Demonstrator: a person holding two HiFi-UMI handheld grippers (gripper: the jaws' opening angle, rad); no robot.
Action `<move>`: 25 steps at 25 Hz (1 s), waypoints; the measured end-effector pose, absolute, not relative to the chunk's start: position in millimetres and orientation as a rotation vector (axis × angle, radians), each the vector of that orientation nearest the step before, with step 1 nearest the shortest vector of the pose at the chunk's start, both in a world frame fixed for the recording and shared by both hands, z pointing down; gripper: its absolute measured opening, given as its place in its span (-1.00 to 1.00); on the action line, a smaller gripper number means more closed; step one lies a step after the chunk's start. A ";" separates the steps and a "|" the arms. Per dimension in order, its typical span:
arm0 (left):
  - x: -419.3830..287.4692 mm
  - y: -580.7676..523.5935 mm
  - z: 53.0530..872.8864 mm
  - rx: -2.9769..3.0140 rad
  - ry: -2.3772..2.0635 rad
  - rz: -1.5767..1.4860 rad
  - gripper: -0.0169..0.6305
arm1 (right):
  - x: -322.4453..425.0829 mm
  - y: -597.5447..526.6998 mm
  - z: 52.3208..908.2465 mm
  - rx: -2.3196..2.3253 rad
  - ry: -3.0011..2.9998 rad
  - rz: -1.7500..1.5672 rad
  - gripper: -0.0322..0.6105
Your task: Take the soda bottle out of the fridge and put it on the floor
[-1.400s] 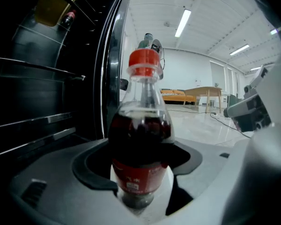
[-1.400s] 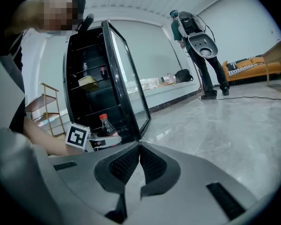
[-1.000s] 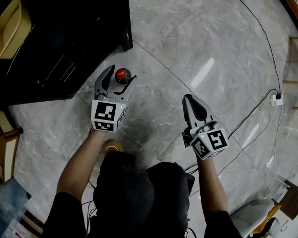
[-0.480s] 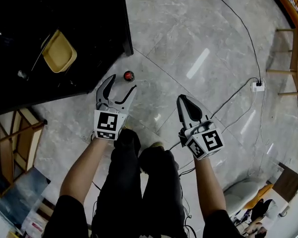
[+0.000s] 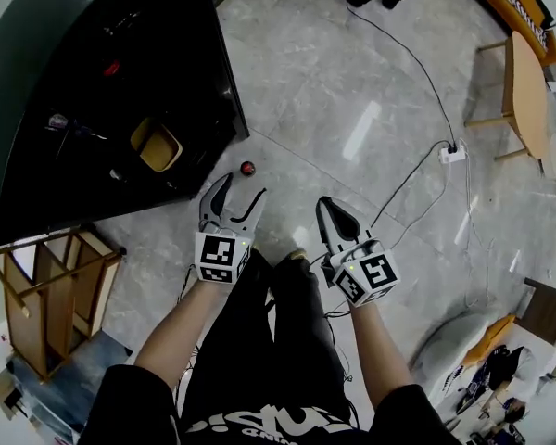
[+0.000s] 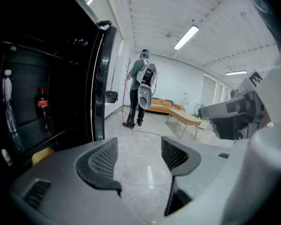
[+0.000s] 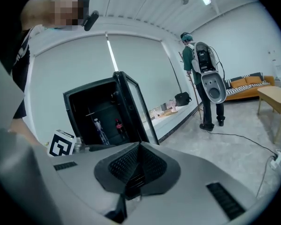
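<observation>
Presently the soda bottle (image 5: 248, 168) stands upright on the grey tiled floor (image 5: 352, 72), red cap up, near the lower front corner of the black fridge (image 5: 120, 63) and clear of it. In the head view it shows just beyond the tips of the left gripper (image 5: 245, 184), not between them and untouched. That gripper's jaws stand apart and are closing, with only bare floor between the pads. The right gripper (image 5: 326, 204) is held level beside it, jaws pressed together with nothing in them. The fridge interior is dark; a yellow container (image 5: 156, 145) sits on a low shelf, and the left gripper view shows a second cola bottle (image 6: 42, 102) and a clear bottle (image 6: 8, 86) inside. A wooden rack (image 5: 51, 286) stands left of the operator. Farther out, a power strip (image 5: 449, 153) lies on the floor and a wooden table (image 5: 528, 77) stands at the right edge. Another person (image 6: 141, 95) stands well apart with their back turned.
</observation>
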State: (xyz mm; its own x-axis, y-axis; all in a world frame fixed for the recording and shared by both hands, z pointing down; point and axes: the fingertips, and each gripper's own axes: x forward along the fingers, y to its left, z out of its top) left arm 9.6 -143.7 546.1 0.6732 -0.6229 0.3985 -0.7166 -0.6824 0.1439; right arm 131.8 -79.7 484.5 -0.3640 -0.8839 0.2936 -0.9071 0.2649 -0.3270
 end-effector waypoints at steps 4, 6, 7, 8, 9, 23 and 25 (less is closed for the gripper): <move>14.0 -129.6 498.8 2.610 -1.054 0.447 -0.51 | 128.4 -67.7 451.0 1.736 -2.458 0.695 -0.82; 15.8 -125.4 482.0 2.601 -1.062 0.444 -0.79 | 130.5 -64.6 438.6 1.748 -2.448 0.694 -0.82; 17.1 -123.7 476.2 2.591 -1.061 0.442 -0.88 | 132.1 -63.8 433.2 1.754 -2.442 0.692 -0.82; 18.5 -122.2 471.8 2.579 -1.057 0.440 -0.92 | 133.6 -63.7 428.0 1.758 -2.438 0.690 -0.82; 19.7 -121.0 467.9 2.569 -1.050 0.437 -0.92 | 135.1 -64.0 422.7 1.760 -2.436 0.687 -0.82; 27.2 -74.5 357.5 2.598 -1.019 0.393 -0.92 | 174.6 -26.6 344.0 1.726 -2.490 0.648 -0.82; 24.3 -67.3 344.1 2.597 -1.024 0.367 -0.92 | 179.2 -19.3 331.7 1.730 -2.511 0.632 -0.82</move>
